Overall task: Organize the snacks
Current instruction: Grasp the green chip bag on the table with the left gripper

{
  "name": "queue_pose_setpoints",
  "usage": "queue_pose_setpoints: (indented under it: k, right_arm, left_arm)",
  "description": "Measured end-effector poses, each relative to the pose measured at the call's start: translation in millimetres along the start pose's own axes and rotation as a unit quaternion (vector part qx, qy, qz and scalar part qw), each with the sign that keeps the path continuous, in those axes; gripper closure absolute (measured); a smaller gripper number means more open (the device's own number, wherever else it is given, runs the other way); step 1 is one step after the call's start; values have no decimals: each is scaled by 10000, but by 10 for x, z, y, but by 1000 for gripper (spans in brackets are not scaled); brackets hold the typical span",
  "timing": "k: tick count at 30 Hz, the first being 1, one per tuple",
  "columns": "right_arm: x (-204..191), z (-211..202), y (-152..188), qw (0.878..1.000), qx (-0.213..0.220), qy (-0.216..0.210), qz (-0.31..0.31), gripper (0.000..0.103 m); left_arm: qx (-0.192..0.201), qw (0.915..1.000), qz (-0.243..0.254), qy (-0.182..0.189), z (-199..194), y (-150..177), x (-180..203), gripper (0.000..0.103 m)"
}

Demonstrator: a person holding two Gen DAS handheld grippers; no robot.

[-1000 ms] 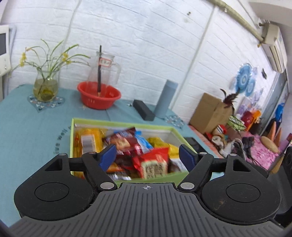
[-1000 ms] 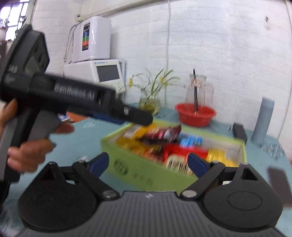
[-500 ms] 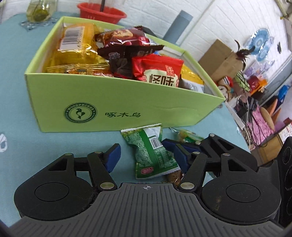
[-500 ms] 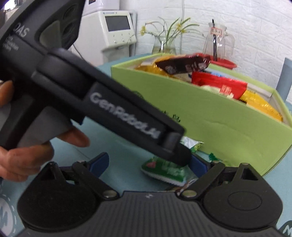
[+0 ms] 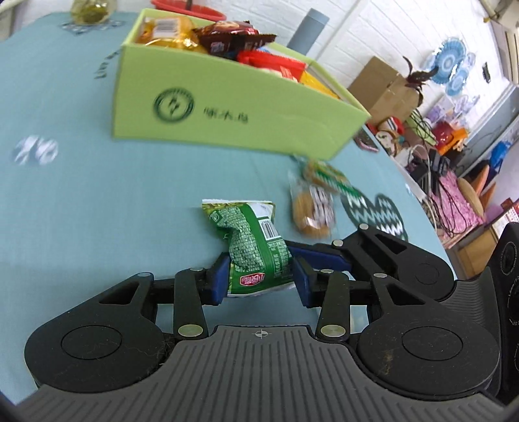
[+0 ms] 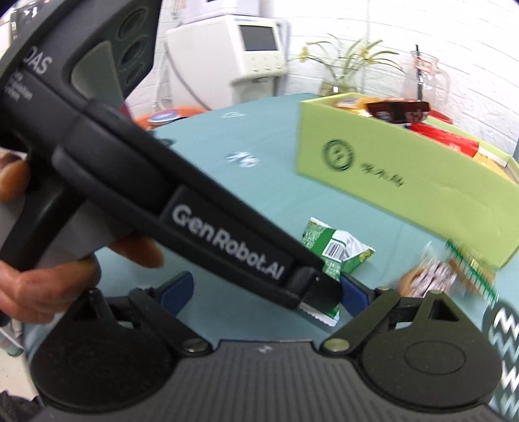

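Broadly, a teal tablecloth (image 5: 97,207) is spread over the table, and a light green box (image 5: 227,107) is set on it, filled with snack packets in yellow, dark brown and red. Beyond the box, a grey cylinder (image 5: 308,31) is seen upright near the white brick wall. The left gripper (image 5: 259,276) is clenched on a green snack packet (image 5: 256,240), which is pinched at its lower end between the blue pads (image 5: 218,279), well in front of the box. The right gripper (image 6: 264,292) is held with its jaws spread wide and nothing between them, just beside the packet (image 6: 334,250). Two more small packets (image 5: 316,207) are seen lying on the cloth between the green packet and the box's right corner, one of them showing a round biscuit, though both are blurred.
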State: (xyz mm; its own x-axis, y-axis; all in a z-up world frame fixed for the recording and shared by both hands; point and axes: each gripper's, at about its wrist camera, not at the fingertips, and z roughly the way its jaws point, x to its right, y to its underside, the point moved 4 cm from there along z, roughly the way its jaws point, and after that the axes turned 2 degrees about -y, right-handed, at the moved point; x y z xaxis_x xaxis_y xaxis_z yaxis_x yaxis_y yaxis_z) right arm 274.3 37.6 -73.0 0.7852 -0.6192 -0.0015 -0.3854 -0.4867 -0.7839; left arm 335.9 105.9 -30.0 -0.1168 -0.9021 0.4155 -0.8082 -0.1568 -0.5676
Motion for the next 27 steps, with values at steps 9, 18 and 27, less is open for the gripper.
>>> queue_pose_setpoints:
  k: [9, 18, 27]
  right_arm:
    - [37, -196, 125, 9983, 194, 287, 479, 11]
    - [118, -51, 6, 9976, 214, 374, 540, 11]
    - [136, -25, 33, 9969, 300, 250, 686, 32]
  left_arm:
    - [499, 9978, -107, -417, -284, 179, -32, 45]
    - [413, 9976, -496, -232, -150, 81, -144, 56]
    - [427, 9985, -334, 14, -78, 153, -49, 91]
